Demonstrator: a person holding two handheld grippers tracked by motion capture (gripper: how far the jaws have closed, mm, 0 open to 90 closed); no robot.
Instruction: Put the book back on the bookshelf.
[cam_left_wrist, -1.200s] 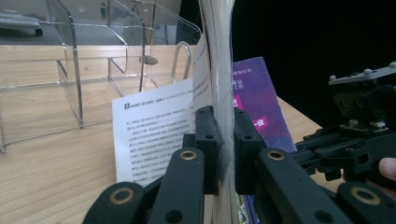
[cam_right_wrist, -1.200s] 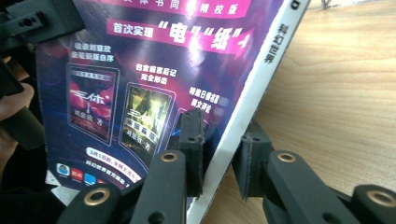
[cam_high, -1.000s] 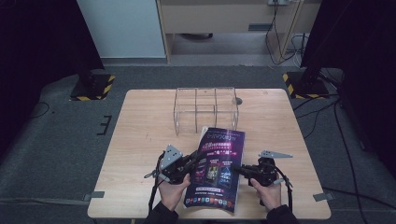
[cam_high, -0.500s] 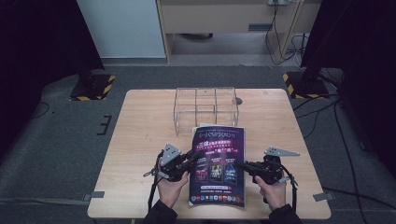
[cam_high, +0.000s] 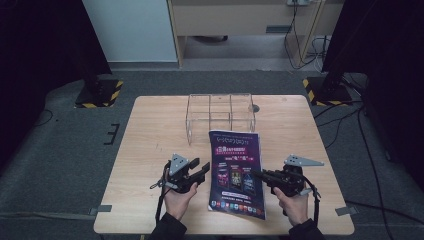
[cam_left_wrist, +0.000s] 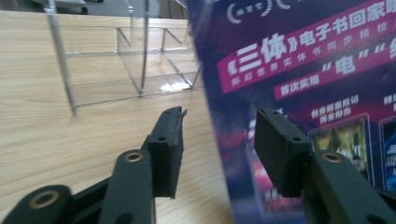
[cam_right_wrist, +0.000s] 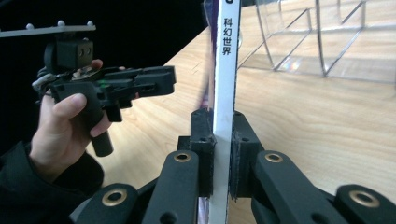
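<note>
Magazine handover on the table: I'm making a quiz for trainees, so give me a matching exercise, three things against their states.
Things:
1. left gripper
2. right gripper
3. clear rack

States:
A. clamped on the magazine's spine
B. stands empty at the table's far side
C. jaws apart, off the magazine

Pairs: 1-C, 2-A, 3-B

My workplace: lab-style recording room. Bare wooden table (cam_high: 150, 150) on grey carpet (cam_high: 60, 165), tape marks at corners. 2 black stands on yellow-black striped bases (cam_high: 99, 95) flank table. Dark curtains (cam_high: 35, 50) at sides, loose cables (cam_high: 305, 45) along back wall, white panel (cam_high: 130, 30) behind.
</note>
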